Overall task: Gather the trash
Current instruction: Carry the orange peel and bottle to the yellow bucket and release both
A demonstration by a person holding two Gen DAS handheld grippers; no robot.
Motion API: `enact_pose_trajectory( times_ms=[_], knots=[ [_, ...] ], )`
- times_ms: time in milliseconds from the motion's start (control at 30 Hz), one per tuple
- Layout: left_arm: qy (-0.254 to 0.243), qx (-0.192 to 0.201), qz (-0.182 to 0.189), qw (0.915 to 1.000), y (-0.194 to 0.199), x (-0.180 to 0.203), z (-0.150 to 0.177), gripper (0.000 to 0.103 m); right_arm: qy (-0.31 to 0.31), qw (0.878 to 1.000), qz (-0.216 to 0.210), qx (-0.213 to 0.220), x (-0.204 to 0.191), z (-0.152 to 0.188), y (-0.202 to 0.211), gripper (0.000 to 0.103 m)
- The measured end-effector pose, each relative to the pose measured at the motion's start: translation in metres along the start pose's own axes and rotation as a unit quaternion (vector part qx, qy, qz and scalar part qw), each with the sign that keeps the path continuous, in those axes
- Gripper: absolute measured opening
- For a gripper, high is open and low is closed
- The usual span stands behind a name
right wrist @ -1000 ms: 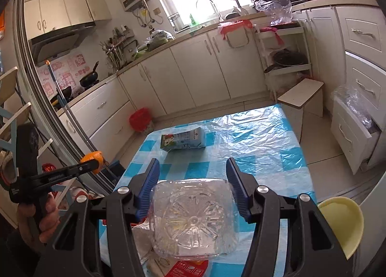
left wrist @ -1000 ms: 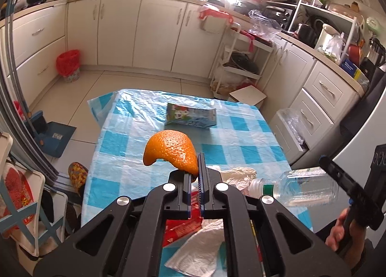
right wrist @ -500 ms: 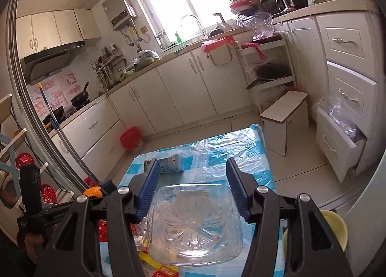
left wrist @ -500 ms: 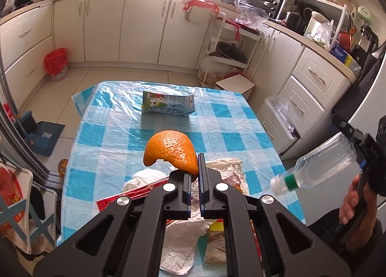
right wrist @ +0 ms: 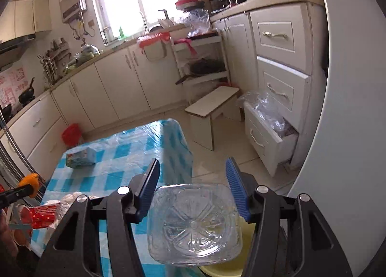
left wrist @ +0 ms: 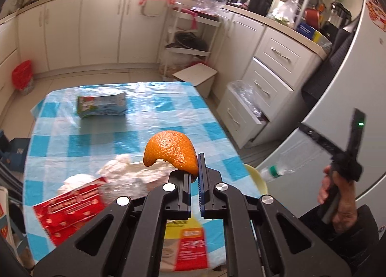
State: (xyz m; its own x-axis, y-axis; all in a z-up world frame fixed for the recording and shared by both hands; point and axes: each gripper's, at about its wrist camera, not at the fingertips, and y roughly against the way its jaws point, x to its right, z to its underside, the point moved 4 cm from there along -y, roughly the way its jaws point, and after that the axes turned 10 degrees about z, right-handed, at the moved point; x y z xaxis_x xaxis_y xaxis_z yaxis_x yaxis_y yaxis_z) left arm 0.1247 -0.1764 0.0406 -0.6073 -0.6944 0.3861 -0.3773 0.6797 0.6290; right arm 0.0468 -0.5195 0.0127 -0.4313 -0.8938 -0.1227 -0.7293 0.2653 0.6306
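My left gripper (left wrist: 195,168) is shut on an orange peel (left wrist: 168,150) and holds it above the blue checked table (left wrist: 135,132). My right gripper (right wrist: 193,187) is shut on a clear plastic bottle (right wrist: 193,224), seen base-on; in the left wrist view the bottle (left wrist: 284,163) tilts cap-down over a yellow bin (left wrist: 255,175) at the table's right edge. The bin also shows under the bottle in the right wrist view (right wrist: 243,231). A red wrapper (left wrist: 70,209), crumpled tissue (left wrist: 120,168) and a milk carton (left wrist: 101,107) lie on the table.
A white fridge (left wrist: 337,108) stands to the right, next to drawers with one open (right wrist: 270,137). A small white stool (right wrist: 212,105) sits beyond the table. A red bin (left wrist: 23,76) stands by the far cabinets.
Both grippers moved right. The bottle swung down and right to hang over the yellow bin. The orange peel stays clamped.
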Motion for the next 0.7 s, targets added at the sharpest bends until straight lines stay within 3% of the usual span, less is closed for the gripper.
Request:
enact_pose_trajectory(
  times_ms=[67,100,200,433,533,600,700],
  knots=[
    [-0.009,-0.006,0.014,0.9998,-0.012,0.022,-0.001,0.004,0.007,0.999,0.017,-0.035,0.005,0.008,-0.021,0.056],
    [-0.014,-0.010,0.021,0.9996,-0.019,0.033,-0.001,0.004,0.004,0.999,0.023,-0.041,0.009,0.012,-0.028,0.062],
    [-0.025,-0.026,0.045,0.9983,-0.045,0.066,-0.001,0.004,-0.021,0.999,0.031,-0.039,0.027,0.015,-0.032,0.070],
    [-0.053,-0.099,0.109,0.9876,-0.133,0.140,0.020,0.005,-0.092,0.993,0.034,0.072,0.061,-0.006,0.009,0.079],
    [-0.060,-0.141,0.117,0.9813,-0.175,0.158,0.034,0.006,-0.115,0.987,0.035,0.109,0.072,-0.014,0.022,0.080],
    [-0.050,-0.175,0.116,0.9764,-0.206,0.161,0.044,0.012,-0.129,0.984,0.032,0.118,0.078,-0.017,0.025,0.080],
    [-0.038,-0.205,0.102,0.9726,-0.238,0.159,0.055,0.030,-0.145,0.982,0.026,0.117,0.085,-0.020,0.024,0.080]
  ],
)
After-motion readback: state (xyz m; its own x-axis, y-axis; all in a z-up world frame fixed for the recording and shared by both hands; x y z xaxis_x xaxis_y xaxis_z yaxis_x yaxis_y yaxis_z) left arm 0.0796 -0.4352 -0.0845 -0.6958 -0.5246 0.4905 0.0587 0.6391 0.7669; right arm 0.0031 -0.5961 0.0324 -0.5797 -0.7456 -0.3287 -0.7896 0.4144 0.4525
